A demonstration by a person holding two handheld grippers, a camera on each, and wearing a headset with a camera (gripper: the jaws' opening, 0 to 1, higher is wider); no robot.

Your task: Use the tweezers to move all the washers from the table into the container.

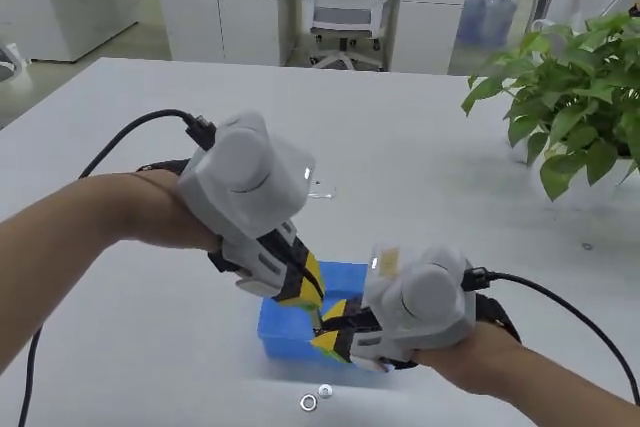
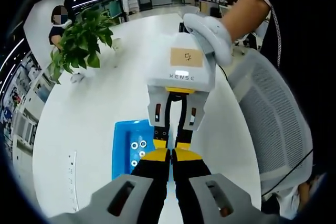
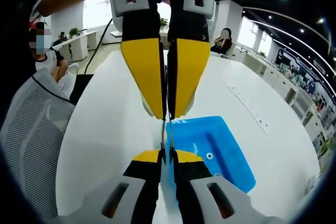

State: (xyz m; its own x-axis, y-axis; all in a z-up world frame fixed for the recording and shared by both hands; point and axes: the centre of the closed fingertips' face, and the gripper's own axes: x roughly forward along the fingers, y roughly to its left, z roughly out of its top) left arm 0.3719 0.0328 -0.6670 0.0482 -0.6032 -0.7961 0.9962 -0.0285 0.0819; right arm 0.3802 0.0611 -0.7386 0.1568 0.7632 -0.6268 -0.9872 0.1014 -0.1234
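Jaws of left gripper (image 1: 305, 297) and right gripper (image 1: 326, 341) both clenched on the tweezers (image 3: 165, 142).
White table (image 1: 430, 177), broad open surface; blue container (image 1: 283, 337) near front edge holds washers (image 2: 135, 144); two loose washers (image 1: 308, 403) beside it.

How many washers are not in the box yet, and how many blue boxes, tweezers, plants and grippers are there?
Loose washers: 2
Blue container: 1
Tweezers: 1
Plant: 1
Grippers: 2, the left gripper and the right gripper
Total: 7
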